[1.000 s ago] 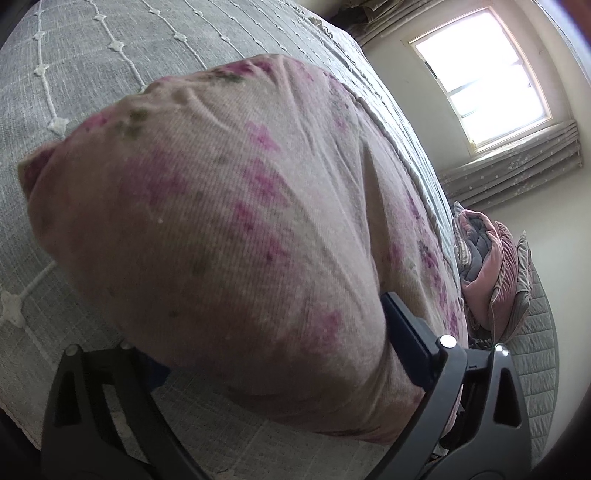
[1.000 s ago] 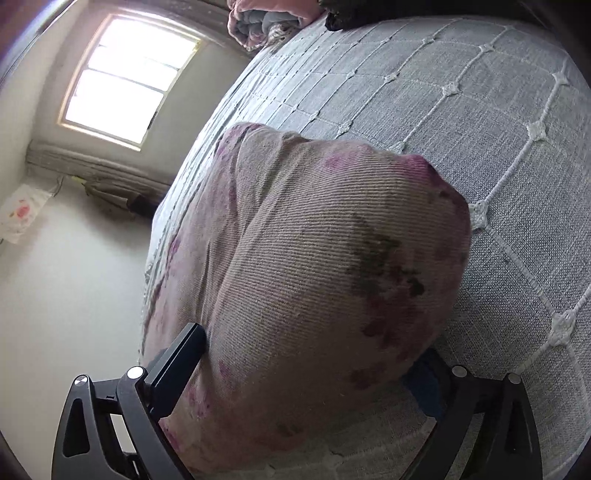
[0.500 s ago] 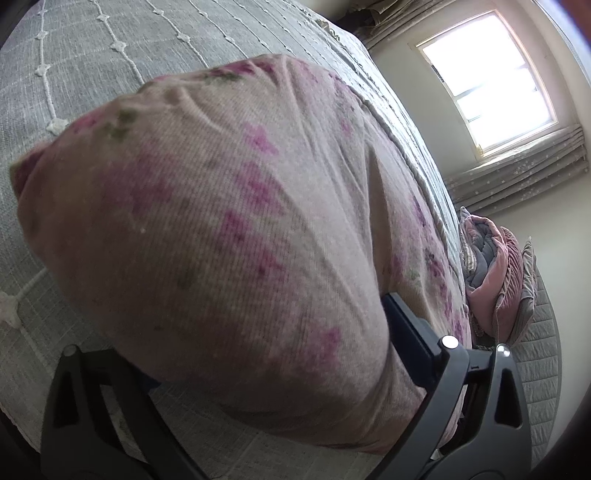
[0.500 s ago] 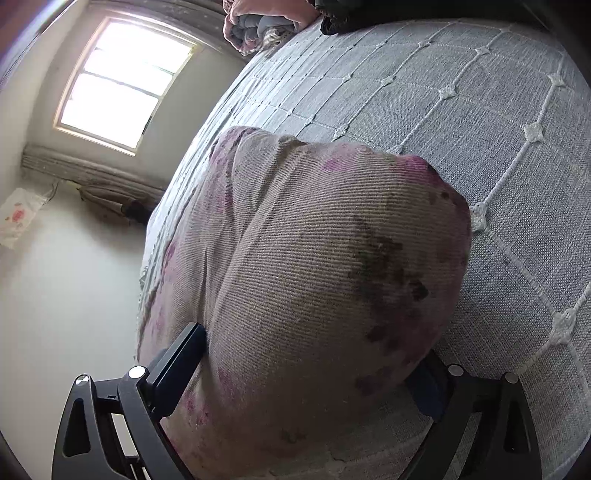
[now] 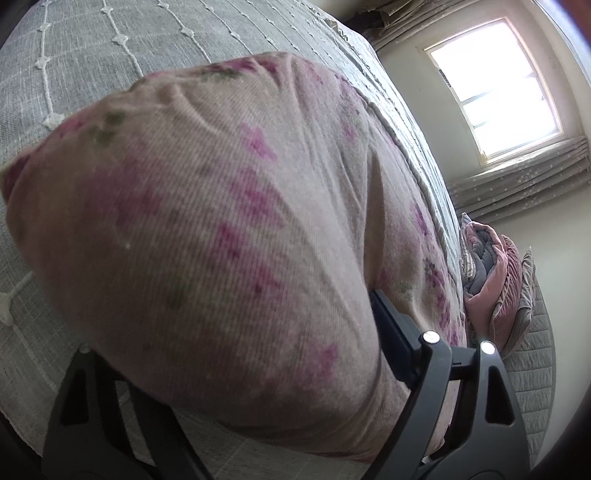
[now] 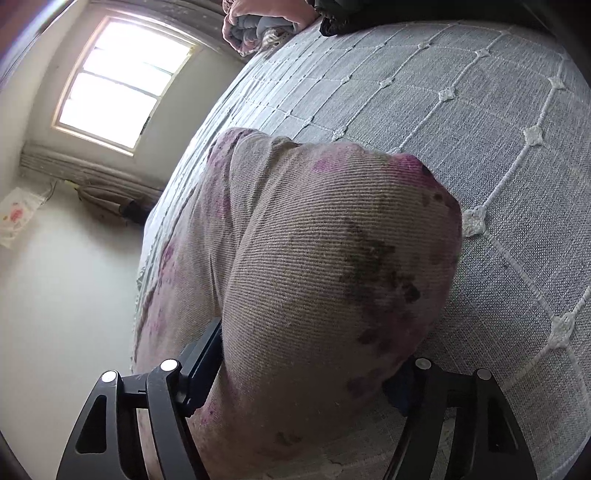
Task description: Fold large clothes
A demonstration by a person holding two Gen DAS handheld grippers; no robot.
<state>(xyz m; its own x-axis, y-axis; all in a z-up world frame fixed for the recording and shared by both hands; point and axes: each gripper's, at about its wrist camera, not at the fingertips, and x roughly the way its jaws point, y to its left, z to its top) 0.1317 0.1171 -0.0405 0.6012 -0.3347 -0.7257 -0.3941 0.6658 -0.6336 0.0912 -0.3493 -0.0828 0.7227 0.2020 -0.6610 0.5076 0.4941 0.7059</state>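
Note:
A folded pale garment with pink and green flowers (image 5: 229,206) lies bunched on the grey bedspread (image 5: 110,48). My left gripper (image 5: 229,325) straddles its near end. The jaws are closing, the right finger (image 5: 391,328) lies against the cloth and the left finger is hidden beneath the fold. In the right wrist view the same garment (image 6: 325,258) bulges between the jaws of my right gripper (image 6: 310,350), which are also closing. Its left finger (image 6: 203,354) touches the fold, and its right finger (image 6: 402,384) is half covered by the cloth edge.
Rolled pink and grey bedding (image 5: 487,273) sits past the bed's edge, seen again as bedding (image 6: 258,29) beside a dark item (image 6: 354,18) at the far end. A bright window (image 6: 122,88) and curtains stand beyond. Grey bedspread (image 6: 480,129) stretches to the right.
Both pairs of jaws have narrowed around the garment, the right pair more. The cloth bulges higher between the fingers. Neither hand has shifted.

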